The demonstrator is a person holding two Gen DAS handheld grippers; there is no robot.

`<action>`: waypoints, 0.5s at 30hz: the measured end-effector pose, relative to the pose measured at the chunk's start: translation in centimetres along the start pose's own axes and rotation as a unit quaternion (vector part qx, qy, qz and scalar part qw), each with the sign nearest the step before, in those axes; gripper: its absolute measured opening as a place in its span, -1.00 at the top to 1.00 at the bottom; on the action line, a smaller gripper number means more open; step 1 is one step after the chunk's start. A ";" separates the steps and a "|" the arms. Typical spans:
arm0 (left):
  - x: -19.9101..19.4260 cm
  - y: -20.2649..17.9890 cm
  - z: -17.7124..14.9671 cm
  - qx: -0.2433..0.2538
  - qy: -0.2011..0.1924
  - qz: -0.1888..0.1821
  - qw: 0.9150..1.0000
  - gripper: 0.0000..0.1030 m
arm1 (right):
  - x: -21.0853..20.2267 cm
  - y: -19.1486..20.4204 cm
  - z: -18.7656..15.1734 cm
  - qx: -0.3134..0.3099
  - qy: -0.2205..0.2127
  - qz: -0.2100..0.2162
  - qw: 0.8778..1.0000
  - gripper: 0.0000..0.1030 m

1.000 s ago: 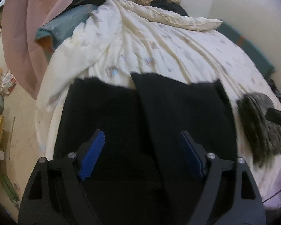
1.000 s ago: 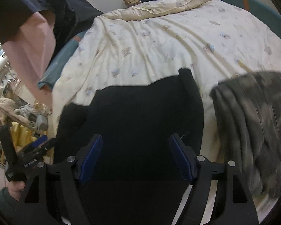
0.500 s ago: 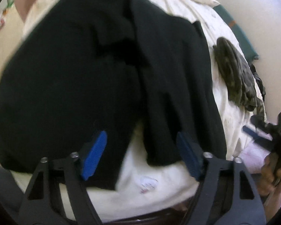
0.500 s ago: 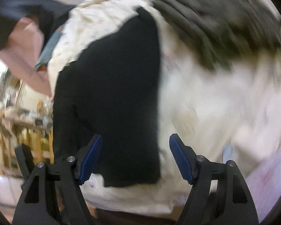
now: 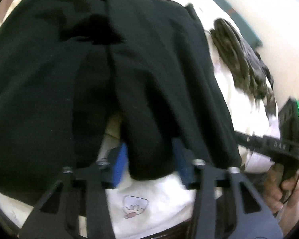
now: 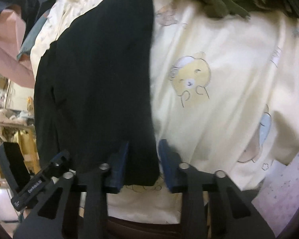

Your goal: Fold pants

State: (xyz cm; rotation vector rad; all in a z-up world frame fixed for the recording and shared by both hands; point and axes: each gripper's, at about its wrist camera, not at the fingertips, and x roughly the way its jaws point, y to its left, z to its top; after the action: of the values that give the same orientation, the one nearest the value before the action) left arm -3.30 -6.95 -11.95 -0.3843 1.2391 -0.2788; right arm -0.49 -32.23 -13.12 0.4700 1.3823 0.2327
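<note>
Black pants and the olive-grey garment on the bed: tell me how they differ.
The black pants are plain black; the olive-grey garment is mottled. The pants lie spread towards the near edge, with a hem between each tool's closing pads; the garment sits bunched farther back, away from both tools. Both rest on the cream cartoon-print quilt.

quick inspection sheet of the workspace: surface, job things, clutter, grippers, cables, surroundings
surface: bed with cream bear-print duvet, wrinkled
job's things: black pants spread on the duvet, near hems at the bed's edge
clutter: grey-green garment heaped beside the pants
grippers: left gripper closing with a pant-leg hem between the jaws; right gripper closing with the pants' other hem corner between them
cables: thin dark cord by the hand holding the right gripper
surroundings: pink cloth and a cluttered yellow rack beyond the bed
</note>
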 end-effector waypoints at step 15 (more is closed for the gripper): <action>-8.4 1.5 -0.2 0.029 0.012 -0.029 0.999 0.95 | -7.8 2.4 -1.0 -0.110 -0.037 -0.035 0.993 0.96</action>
State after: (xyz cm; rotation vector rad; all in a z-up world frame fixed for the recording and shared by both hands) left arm -6.03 -2.18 -5.42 -0.3686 1.2416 -0.3687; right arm -2.62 -33.29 -5.21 0.2445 1.2818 0.3035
